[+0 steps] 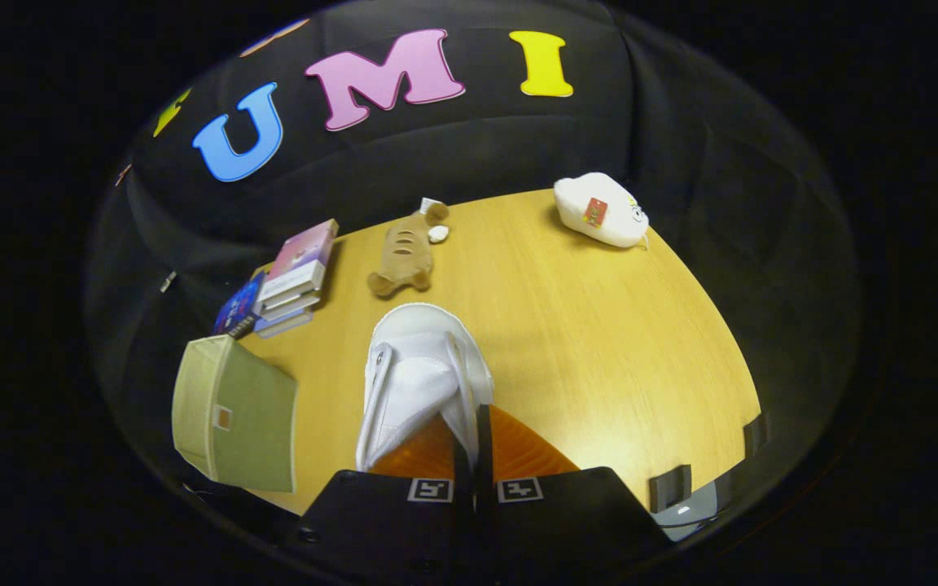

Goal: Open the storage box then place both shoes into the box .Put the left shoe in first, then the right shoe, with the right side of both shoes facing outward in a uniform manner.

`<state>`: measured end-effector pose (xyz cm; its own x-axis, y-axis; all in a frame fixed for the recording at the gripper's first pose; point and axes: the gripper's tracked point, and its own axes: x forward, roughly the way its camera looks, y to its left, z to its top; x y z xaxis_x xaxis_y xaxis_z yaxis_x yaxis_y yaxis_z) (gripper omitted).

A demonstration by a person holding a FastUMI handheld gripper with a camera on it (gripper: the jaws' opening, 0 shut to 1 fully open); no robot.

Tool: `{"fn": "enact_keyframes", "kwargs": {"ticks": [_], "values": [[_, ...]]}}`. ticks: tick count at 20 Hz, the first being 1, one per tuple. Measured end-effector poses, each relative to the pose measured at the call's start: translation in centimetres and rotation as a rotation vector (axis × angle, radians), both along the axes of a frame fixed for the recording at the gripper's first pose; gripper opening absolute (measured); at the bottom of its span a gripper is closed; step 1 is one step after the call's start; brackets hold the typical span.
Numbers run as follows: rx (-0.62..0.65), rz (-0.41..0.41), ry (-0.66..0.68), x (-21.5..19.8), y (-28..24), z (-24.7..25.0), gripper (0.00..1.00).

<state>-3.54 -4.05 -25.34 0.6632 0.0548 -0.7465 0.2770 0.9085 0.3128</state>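
Tool (473, 435) clamped on white shoe (424, 374) above wooden table (599, 325); black cloth wall (477, 155) behind.

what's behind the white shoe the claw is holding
Beyond the white shoe, held in the claw, a brown plush toy lies on the wooden table, with the booth's black wall farther back. The table surface right under the shoe is covered.

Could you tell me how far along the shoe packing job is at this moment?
Done: nothing clearly; I can't tell if the green storage box on the wooden table is open, and no shoe shows in it.
In hand: the gripper has its jaws closed on a white shoe.
Left: placing this shoe, then the other.
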Motion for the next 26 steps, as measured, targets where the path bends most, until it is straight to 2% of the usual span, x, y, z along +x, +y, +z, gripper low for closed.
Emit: {"fn": "enact_keyframes", "kwargs": {"ticks": [7,13,16,20,26], "values": [[0.173,0.068,0.023,3.4,13.7,8.0,0.05],[0.208,0.107,0.086,5.9,25.3,9.4,0.05],[0.197,0.124,0.128,6.9,30.1,8.4,0.05],[0.096,0.093,0.212,6.5,32.2,4.8,0.05],[-0.010,0.086,0.250,7.0,33.2,1.6,0.05]]}}
